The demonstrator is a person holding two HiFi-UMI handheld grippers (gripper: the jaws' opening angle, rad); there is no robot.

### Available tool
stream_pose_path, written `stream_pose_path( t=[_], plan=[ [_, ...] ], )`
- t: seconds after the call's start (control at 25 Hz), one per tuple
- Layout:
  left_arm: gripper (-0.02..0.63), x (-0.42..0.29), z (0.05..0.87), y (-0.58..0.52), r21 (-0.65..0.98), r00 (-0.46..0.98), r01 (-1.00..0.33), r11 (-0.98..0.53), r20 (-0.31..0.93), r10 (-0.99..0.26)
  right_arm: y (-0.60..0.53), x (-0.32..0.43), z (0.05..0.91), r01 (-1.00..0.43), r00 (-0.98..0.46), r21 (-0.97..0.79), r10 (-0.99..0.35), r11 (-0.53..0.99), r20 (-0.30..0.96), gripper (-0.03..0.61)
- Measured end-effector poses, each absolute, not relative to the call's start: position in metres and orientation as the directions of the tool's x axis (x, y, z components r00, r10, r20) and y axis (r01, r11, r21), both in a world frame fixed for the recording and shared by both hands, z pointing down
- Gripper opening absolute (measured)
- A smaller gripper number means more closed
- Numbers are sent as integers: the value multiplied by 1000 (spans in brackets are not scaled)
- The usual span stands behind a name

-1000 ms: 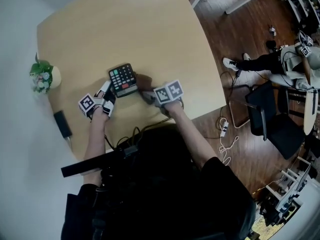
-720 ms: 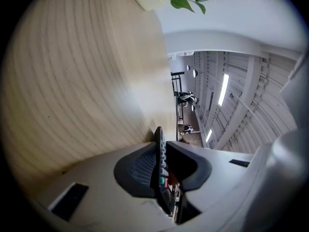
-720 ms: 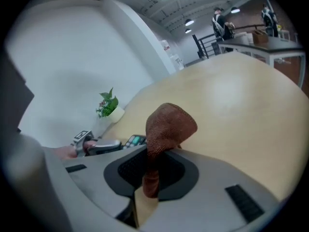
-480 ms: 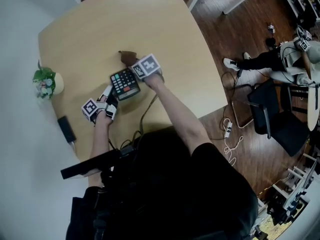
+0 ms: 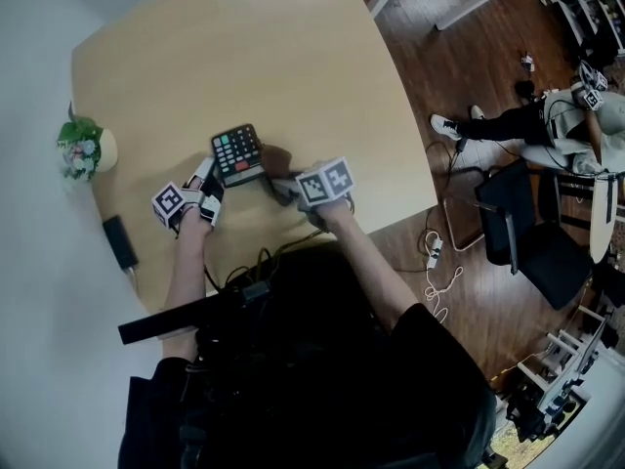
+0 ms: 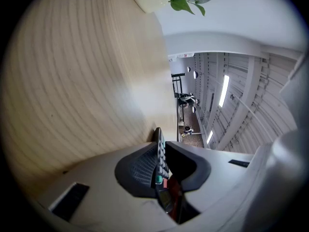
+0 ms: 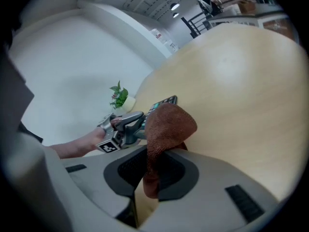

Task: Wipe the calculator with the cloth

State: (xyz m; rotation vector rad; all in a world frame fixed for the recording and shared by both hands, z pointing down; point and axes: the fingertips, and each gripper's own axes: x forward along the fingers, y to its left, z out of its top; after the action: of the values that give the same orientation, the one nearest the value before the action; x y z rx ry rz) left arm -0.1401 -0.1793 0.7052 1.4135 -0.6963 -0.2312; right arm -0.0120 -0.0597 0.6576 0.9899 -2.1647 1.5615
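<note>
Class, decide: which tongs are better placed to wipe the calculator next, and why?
Right. The right tongs grip the brown cloth just beside the calculator; the left tongs, jaws just closing further, clamp the calculator's edge, steadying it.

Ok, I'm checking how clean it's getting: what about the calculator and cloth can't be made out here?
Keys and display of the calculator: too small in head view, edge-on in left gripper view, mostly behind the cloth in right gripper view.
Whether the cloth touches the calculator: too small to tell in head view; the cloth itself hides the contact in right gripper view.
Dirt or smears: too small in every view.
</note>
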Motion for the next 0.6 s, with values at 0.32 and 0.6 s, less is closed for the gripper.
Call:
stream_pose_path(
  t=[0.32,0.6],
  plan=[
    [52,-162,702,-176,963,760,-170,207,262,-594,-62,17,648,-719,-667,-673,-448,176,595,49],
    [54,-172,669,-110,982,811,-74,174,161,-562,-163,39,649,-845,-534,-416,-515,335,671,49]
  ],
)
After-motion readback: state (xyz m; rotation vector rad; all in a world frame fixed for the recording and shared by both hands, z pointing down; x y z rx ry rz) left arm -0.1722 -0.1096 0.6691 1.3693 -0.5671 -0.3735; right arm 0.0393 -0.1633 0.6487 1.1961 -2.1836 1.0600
